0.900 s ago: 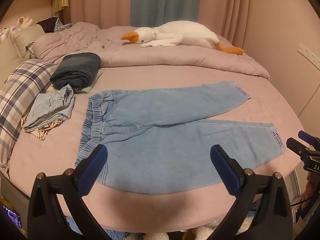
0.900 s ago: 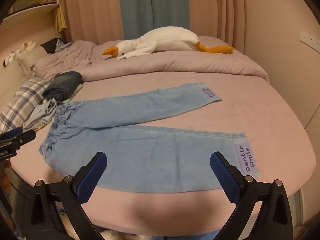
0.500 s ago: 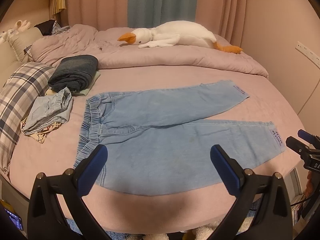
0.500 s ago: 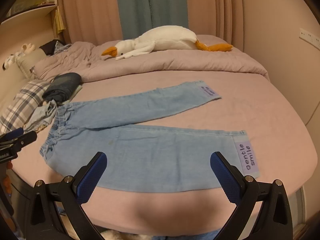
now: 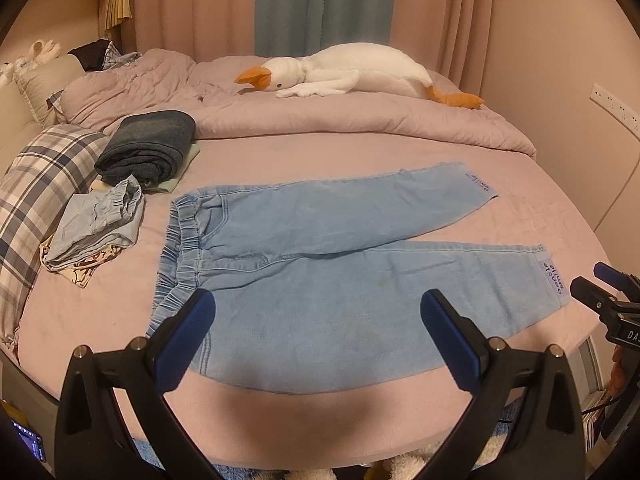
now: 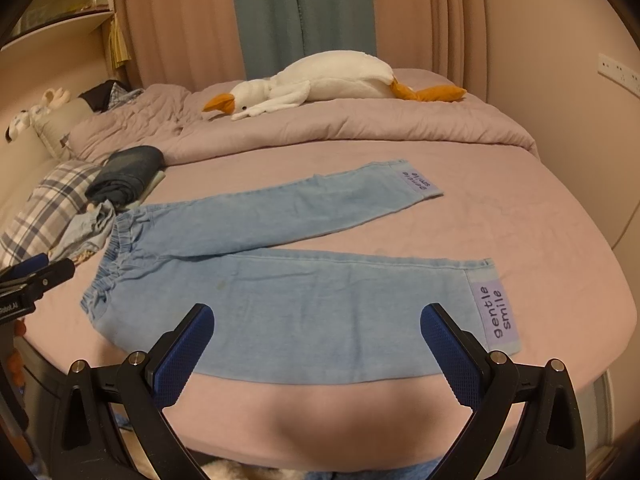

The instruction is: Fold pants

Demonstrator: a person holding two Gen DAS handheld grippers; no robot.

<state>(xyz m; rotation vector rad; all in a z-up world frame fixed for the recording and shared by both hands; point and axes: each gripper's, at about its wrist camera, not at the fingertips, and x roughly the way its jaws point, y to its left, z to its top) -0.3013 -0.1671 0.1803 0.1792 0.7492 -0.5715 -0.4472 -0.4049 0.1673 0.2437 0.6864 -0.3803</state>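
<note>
Light blue denim pants (image 5: 320,264) lie flat and spread on the pink bed, waistband at the left, both legs running right with "gentle smile" patches at the hems; they also show in the right wrist view (image 6: 288,280). My left gripper (image 5: 316,312) is open and empty, hovering over the near edge by the waist side. My right gripper (image 6: 318,324) is open and empty over the near leg, towards the hem. The right gripper's tip shows at the left wrist view's right edge (image 5: 608,296); the left gripper's tip shows at the right wrist view's left edge (image 6: 36,272).
A stack of folded clothes (image 5: 148,152) and a light denim garment (image 5: 96,220) lie left of the waistband, beside a plaid pillow (image 5: 36,184). A plush goose (image 5: 352,72) rests on the rumpled quilt (image 5: 360,120) at the back. The bed edge (image 5: 320,420) is just below my grippers.
Both grippers have drifted slightly forward and up; the view of the pants has barely shifted. Both jaws stay open and the pants have not moved.
</note>
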